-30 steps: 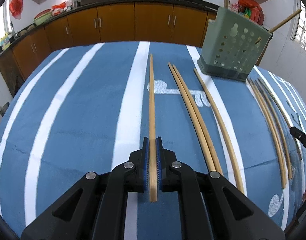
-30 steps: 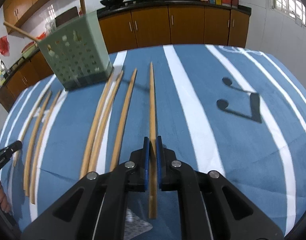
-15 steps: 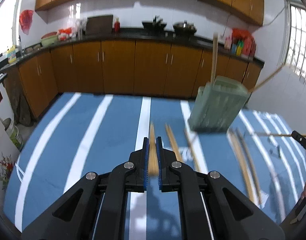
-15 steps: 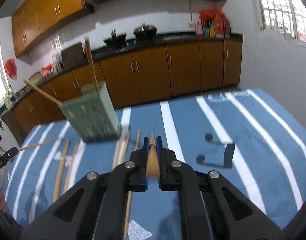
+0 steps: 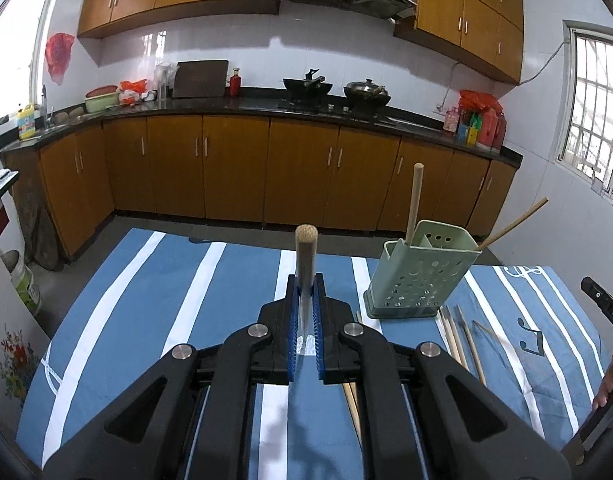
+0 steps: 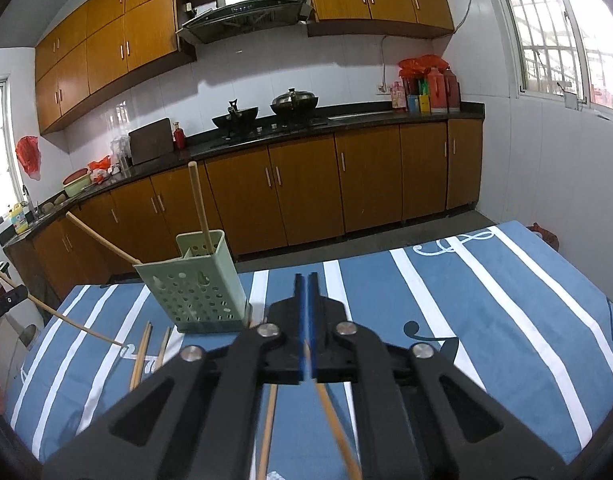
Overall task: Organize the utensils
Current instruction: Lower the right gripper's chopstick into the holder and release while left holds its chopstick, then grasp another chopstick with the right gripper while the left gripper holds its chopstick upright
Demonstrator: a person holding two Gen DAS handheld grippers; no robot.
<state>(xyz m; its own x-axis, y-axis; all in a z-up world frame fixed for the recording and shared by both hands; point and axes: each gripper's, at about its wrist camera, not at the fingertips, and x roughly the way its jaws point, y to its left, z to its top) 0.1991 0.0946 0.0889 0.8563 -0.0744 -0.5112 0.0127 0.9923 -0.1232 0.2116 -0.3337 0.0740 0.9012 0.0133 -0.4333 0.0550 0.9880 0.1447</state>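
A: Foreground, left wrist view: what does the left gripper hold?
B: Its blue pads are pressed onto a chopstick, whose round end points at the camera, raised above the striped blue cloth.

A: And the right gripper?
B: Its pads are nearly together, pinching a second chopstick that slants down and back beneath the gripper.

A: Middle ground?
B: Loose chopsticks lie flat on the cloth just beside the green perforated holder. The holder stands upright near the table's far edge; two chopsticks are in it, one near vertical, one leaning outward.

A: Background?
B: Brown cabinets under a dark counter with two woks.
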